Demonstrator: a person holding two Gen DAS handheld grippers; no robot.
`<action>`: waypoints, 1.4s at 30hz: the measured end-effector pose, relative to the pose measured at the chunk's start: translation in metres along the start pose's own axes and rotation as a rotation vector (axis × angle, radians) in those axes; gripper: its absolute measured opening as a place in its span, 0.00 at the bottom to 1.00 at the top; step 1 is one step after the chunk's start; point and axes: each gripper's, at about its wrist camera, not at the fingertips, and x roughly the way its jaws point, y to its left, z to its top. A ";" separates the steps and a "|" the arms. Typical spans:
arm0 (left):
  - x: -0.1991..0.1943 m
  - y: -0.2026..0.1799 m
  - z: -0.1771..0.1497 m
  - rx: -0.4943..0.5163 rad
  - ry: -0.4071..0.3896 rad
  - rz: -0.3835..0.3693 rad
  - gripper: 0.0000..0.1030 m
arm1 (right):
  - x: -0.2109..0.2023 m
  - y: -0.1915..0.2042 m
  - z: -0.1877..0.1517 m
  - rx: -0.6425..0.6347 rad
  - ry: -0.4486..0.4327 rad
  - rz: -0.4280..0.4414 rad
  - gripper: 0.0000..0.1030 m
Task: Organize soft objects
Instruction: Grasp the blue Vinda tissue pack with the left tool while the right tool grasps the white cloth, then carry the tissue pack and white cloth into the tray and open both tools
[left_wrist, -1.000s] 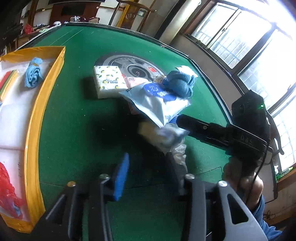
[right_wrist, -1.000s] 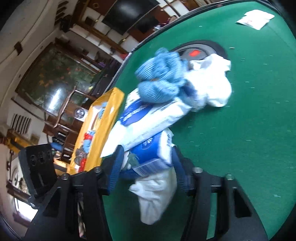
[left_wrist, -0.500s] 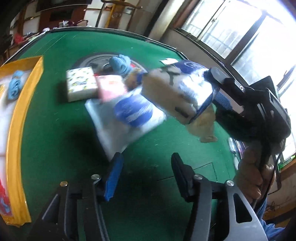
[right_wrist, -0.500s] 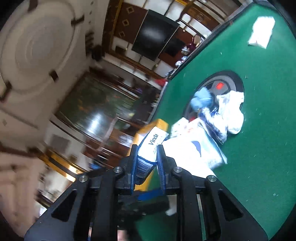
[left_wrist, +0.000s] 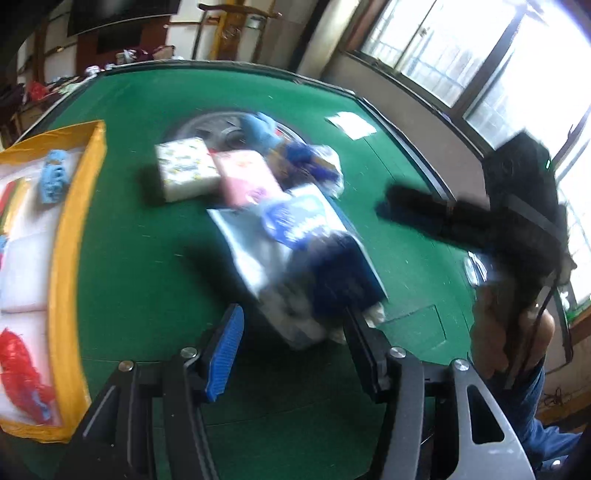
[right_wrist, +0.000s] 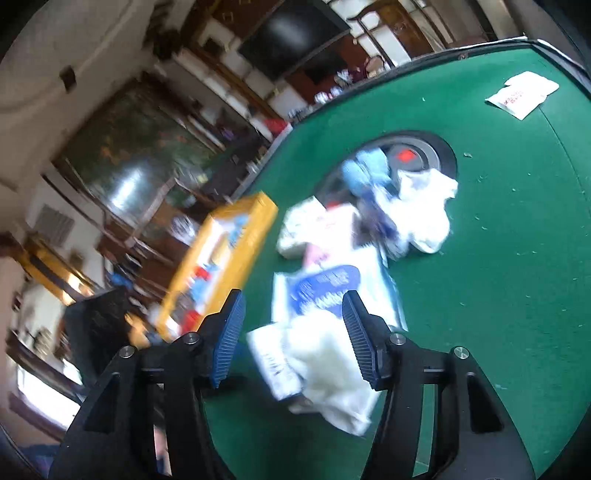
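From the left wrist view, my left gripper (left_wrist: 291, 343) stands part open with nothing pinched; the blurred blue-and-white tissue pack (left_wrist: 325, 295) lies just past its tips on the green table (left_wrist: 147, 258). My right gripper (left_wrist: 424, 206) shows as a dark smear above the felt, so I cannot read it here. Behind the pack lie a larger white-and-blue bag (left_wrist: 277, 229), a pink pack (left_wrist: 243, 177) and a patterned white pack (left_wrist: 186, 168). The yellow-rimmed tray (left_wrist: 64, 258) sits at the left, with a light blue cloth (left_wrist: 53, 175) in one white section and something red (left_wrist: 20, 365) in a nearer one.

From the right wrist view, the right gripper (right_wrist: 293, 332) is opening, its jaws apart and empty, with the tissue pack (right_wrist: 280, 362) and a white crumpled bag (right_wrist: 332, 369) on the felt below them. I judge this a release between picks. Next I need a clean pinch on one soft pack and a carry to the tray (right_wrist: 255, 229), aiming for a free section.
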 end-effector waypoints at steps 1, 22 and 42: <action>-0.005 0.004 0.000 -0.008 -0.012 0.001 0.55 | 0.002 -0.003 0.000 -0.009 0.016 -0.021 0.54; -0.015 -0.003 -0.020 0.159 -0.049 0.033 0.66 | -0.002 -0.004 -0.020 -0.075 -0.062 0.056 0.18; -0.029 -0.020 -0.063 0.347 0.026 0.213 0.68 | 0.013 0.029 -0.030 -0.136 -0.024 0.242 0.18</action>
